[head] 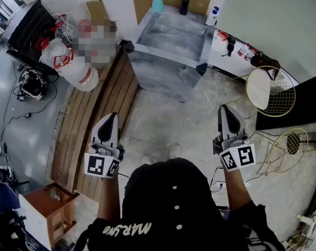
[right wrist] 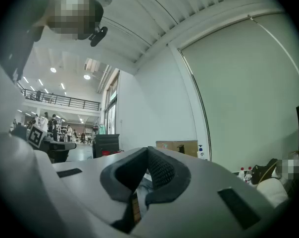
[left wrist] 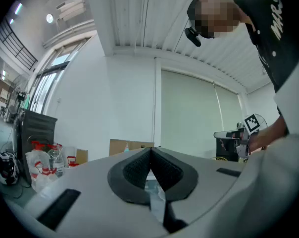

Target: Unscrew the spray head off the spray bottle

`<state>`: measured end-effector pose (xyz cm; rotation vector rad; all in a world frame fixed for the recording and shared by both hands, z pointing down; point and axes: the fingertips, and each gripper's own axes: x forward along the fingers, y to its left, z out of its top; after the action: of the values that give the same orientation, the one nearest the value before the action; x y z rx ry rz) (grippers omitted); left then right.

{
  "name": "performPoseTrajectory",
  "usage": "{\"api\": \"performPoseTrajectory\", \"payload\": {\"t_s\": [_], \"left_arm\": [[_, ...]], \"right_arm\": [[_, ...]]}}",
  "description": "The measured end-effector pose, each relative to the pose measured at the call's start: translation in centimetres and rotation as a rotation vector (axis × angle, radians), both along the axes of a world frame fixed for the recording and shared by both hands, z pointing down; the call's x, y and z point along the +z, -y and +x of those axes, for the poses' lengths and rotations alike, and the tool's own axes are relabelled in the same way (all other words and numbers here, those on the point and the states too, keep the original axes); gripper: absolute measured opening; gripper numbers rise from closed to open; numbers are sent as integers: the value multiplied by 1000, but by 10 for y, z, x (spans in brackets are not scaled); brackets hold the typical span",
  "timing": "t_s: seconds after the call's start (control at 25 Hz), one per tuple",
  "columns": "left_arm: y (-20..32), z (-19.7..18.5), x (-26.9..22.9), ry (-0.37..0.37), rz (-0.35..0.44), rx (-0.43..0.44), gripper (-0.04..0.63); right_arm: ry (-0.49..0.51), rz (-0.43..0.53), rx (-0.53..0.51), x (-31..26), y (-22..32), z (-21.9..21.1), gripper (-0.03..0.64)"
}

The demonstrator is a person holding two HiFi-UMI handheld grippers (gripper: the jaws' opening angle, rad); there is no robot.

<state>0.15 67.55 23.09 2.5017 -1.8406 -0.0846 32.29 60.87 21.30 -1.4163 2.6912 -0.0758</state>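
Observation:
A teal spray bottle stands upright at the far edge of a grey marbled table, well ahead of both grippers. In the left gripper view the bottle is only a tiny teal speck above the jaws. My left gripper and right gripper are held level at chest height over the floor, far short of the table. Both are shut, pads pressed together with nothing between them, as the left gripper and right gripper views show.
On the table also stand a black object and a white bottle with a blue cap. A wooden plank platform runs along the left, with white bags behind it. Yellow wire racks and a black board lie at right. A wooden stool is at lower left.

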Motion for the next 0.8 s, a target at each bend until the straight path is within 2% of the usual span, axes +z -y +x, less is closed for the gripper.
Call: {"api": "performPoseTrajectory", "payload": {"t_s": [0.28, 0.48, 0.8], "left_arm": [[3, 15, 2, 10, 2, 4, 25], [14, 33, 0, 17, 4, -10, 25], [30, 49, 0, 15, 6, -66, 25]], "right_arm": [[-31, 21, -29, 0, 1, 5, 12], [36, 27, -44, -3, 15, 24, 12], [59, 18, -69, 0, 45, 42, 12]]}}
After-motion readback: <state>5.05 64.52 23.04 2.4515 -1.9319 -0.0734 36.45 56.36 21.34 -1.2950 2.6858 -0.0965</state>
